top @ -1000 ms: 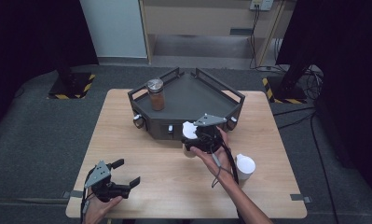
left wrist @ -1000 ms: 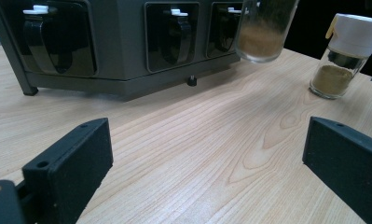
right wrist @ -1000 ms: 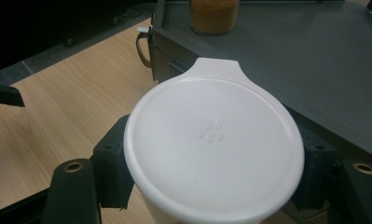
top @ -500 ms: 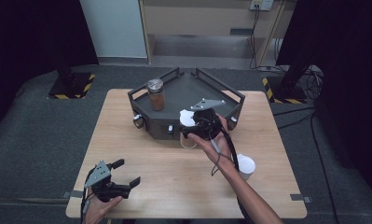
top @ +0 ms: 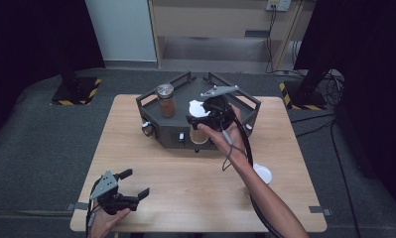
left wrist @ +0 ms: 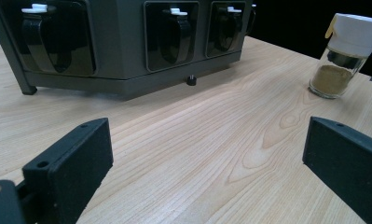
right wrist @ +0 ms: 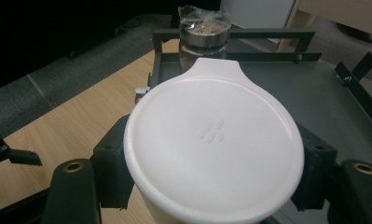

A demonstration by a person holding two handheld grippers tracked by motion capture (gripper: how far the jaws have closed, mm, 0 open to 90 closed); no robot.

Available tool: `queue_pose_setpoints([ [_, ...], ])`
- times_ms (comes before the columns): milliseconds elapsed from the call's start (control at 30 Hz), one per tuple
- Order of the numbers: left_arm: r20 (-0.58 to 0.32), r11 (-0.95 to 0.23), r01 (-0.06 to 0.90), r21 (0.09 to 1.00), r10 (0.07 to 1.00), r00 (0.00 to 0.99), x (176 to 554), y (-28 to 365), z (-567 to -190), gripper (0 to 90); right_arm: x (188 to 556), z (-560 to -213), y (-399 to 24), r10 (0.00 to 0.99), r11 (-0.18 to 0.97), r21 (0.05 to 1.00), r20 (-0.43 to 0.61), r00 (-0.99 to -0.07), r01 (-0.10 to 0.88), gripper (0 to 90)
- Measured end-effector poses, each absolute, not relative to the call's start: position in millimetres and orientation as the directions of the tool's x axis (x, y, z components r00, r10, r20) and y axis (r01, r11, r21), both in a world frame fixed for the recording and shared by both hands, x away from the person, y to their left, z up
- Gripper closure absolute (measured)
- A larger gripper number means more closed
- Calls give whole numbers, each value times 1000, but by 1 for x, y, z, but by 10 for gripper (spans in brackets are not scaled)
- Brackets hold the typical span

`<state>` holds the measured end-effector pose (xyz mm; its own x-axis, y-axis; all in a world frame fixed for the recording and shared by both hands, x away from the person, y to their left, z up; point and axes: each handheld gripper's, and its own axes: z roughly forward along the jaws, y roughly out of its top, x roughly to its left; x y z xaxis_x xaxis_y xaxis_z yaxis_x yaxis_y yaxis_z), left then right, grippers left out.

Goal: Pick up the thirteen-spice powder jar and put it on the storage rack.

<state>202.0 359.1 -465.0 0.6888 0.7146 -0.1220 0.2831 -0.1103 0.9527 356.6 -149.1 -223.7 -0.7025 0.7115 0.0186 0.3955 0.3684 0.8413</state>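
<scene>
White-lidded jar [right wrist: 211, 144] above rack's [top: 245, 101] rim

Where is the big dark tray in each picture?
High view: the tray sits in the middle, at the far side of the table.
Left gripper view: it is at the top left, front wall facing the camera.
Right gripper view: it is in the upper right, behind the white-lidded jar.
Shared landmark: the wooden table under the tray.
</scene>
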Motion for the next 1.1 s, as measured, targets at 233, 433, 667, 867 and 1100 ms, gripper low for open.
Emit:
queue_pose_setpoints([
  [233, -122, -111, 283, 953, 714, 689, 202, 360, -465, 3, 370, -212, -143, 732, 358, 840, 19, -681, 409, 309],
  [433, -124, -108, 283, 953, 714, 689, 202, 359, -465, 3, 384, -206, -137, 754, 349, 835, 19, -657, 425, 309],
  [667, -123, -112, 285, 952, 711, 693, 203, 359, -465, 5, 400, -203, -127, 781, 338, 830, 15, -625, 443, 309],
  [867, -116, -122, 283, 951, 708, 696, 203, 359, -464, 7, 412, -206, -120, 798, 322, 828, 25, -603, 459, 309],
  [1100, -124, -114, 286, 951, 709, 695, 203, 359, -465, 6, 427, -213, -111, 821, 304, 823, 29, -570, 480, 309],
])
